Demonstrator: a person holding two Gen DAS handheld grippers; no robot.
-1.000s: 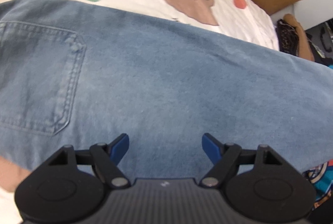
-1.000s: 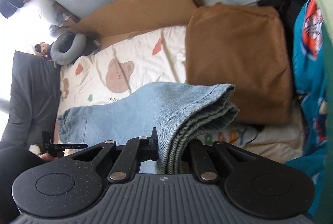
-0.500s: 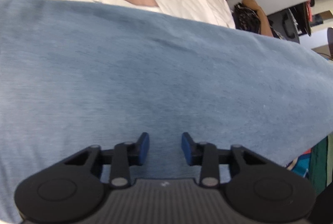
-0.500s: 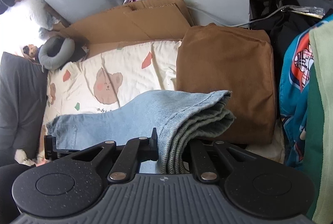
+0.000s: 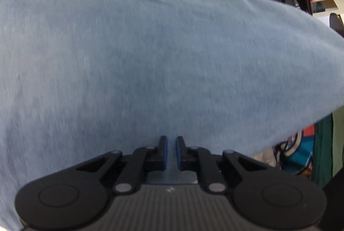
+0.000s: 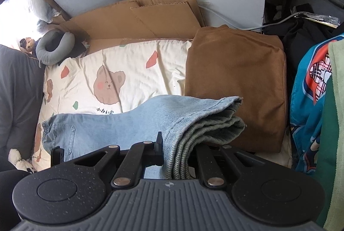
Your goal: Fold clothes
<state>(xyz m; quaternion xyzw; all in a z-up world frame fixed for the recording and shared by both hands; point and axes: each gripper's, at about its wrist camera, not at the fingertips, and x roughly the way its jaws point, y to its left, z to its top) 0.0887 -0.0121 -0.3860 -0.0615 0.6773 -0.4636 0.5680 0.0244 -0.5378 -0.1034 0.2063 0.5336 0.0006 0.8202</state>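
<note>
A pair of light blue jeans (image 6: 120,123) lies along a cream bedsheet with bear prints (image 6: 129,67). My right gripper (image 6: 175,145) is shut on the stacked leg hems of the jeans (image 6: 206,121) and holds them lifted. In the left wrist view the jeans (image 5: 150,48) fill almost the whole frame. My left gripper (image 5: 171,146) sits low over the denim, its blue-padded fingers (image 5: 163,151) nearly together with a narrow gap. Whether denim is pinched between them is not visible.
A folded brown garment (image 6: 234,84) lies on the bed just right of the jeans. Flattened cardboard (image 6: 137,16) leans behind the bed. Blue and green clothes (image 6: 311,102) hang at the right. A grey neck pillow (image 6: 53,46) sits at the far left corner.
My left gripper's fingers went from wide open to nearly closed while it slid along the jeans leg, away from the back pocket. My right gripper lifted the hems slightly and stayed shut.
</note>
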